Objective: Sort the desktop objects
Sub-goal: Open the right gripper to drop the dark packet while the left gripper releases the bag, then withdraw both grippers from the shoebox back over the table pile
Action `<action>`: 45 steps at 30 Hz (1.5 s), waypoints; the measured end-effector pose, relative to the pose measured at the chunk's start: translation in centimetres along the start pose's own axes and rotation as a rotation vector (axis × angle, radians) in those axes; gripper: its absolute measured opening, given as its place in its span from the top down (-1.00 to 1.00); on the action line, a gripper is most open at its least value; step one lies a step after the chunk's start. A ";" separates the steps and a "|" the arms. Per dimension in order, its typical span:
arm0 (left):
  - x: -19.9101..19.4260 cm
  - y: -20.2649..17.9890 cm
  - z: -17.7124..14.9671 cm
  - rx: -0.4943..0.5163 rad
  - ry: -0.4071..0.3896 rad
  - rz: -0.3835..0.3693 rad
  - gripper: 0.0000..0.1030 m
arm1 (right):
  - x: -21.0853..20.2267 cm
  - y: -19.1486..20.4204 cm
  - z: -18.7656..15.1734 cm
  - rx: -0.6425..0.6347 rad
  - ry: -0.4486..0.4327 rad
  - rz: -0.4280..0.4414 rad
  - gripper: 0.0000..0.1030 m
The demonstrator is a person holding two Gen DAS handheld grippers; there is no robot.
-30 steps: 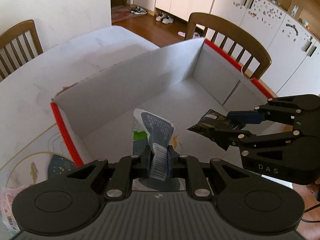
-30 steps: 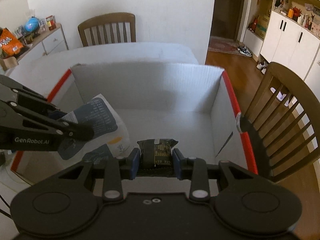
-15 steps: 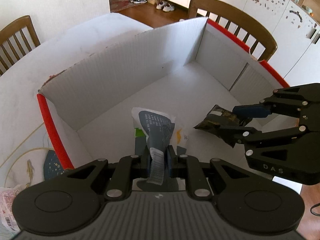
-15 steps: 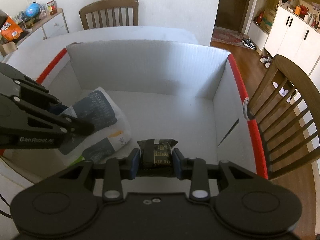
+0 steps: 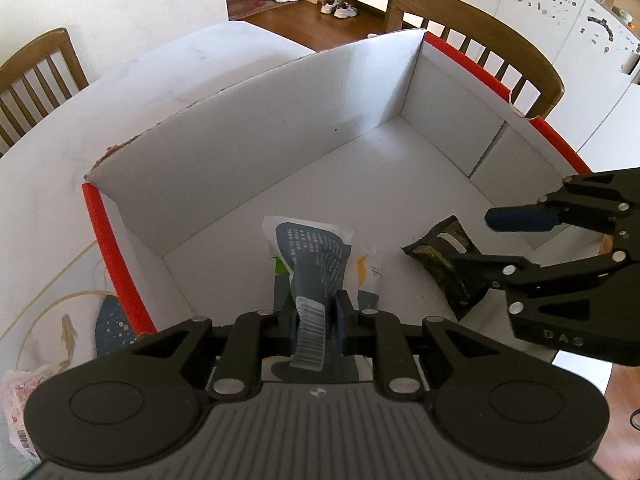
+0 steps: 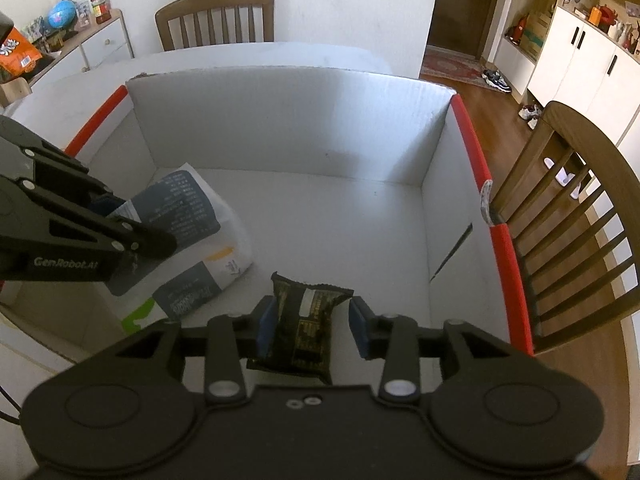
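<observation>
While both grippers hang over the white cardboard box [image 6: 280, 128], each has a packet between its fingers. Nearest in the right wrist view, the right gripper [image 6: 312, 326] stands low at 6 o'clock with its jaws opening: the dark snack packet [image 6: 304, 316] leans against the left blue pad, and a clear gap shows beside the right one (so the pads no longer squeeze it). That packet lies on the box floor near the front, tilted a little.

At about 9 o'clock from it, the left gripper [image 6: 120, 216] reaches in from the side, its jaws just starting to open yet with the pads pressed on the end of a white and grey-blue pouch [image 6: 192, 216]. From the left wrist view the barcode end of this pouch [image 5: 312, 280] is pinched between the fingers [image 5: 344, 312], and the rest of it droops down onto the box floor.

Farther out, the box's side rims carry red edging [image 5: 116, 264], and its far wall stands upright at 12 o'clock. Beyond the box the white table [image 6: 260, 54] runs on to a wooden chair [image 6: 216, 16] against the wall; another wooden chair [image 6: 568, 216] stands at 3 o'clock, just beside the box.
</observation>
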State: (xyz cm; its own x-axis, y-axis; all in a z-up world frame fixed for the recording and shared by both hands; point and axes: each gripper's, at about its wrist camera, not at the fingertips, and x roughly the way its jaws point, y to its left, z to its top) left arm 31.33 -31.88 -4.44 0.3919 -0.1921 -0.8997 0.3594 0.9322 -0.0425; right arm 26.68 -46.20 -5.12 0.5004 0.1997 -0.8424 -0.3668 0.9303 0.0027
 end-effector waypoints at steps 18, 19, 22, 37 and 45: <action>-2.1 -0.8 -0.5 0.034 -0.059 -0.015 -0.50 | -4.5 -0.7 0.5 0.048 -0.097 0.031 -0.03; -2.3 -0.7 -0.5 0.031 -0.064 -0.015 -0.52 | -4.8 -0.7 0.5 0.053 -0.104 0.032 -0.03; -3.1 -0.4 -0.7 0.026 -0.088 -0.019 -0.58 | -5.8 -0.8 0.6 0.063 -0.126 0.029 -0.07; -7.7 0.3 -3.6 0.025 -0.181 -0.032 -0.58 | -9.3 1.4 0.2 0.078 -0.187 0.035 -0.11; -11.6 0.8 -6.3 0.027 -0.257 -0.050 -0.58 | -11.5 3.9 -0.7 0.099 -0.220 0.043 -0.18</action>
State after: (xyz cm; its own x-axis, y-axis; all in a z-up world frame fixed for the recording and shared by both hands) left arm 21.76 -27.01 3.23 0.5745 -0.3127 -0.7564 0.4048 0.9118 -0.0695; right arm 18.94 -45.11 4.20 0.6485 0.2919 -0.7030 -0.3182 0.9429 0.0980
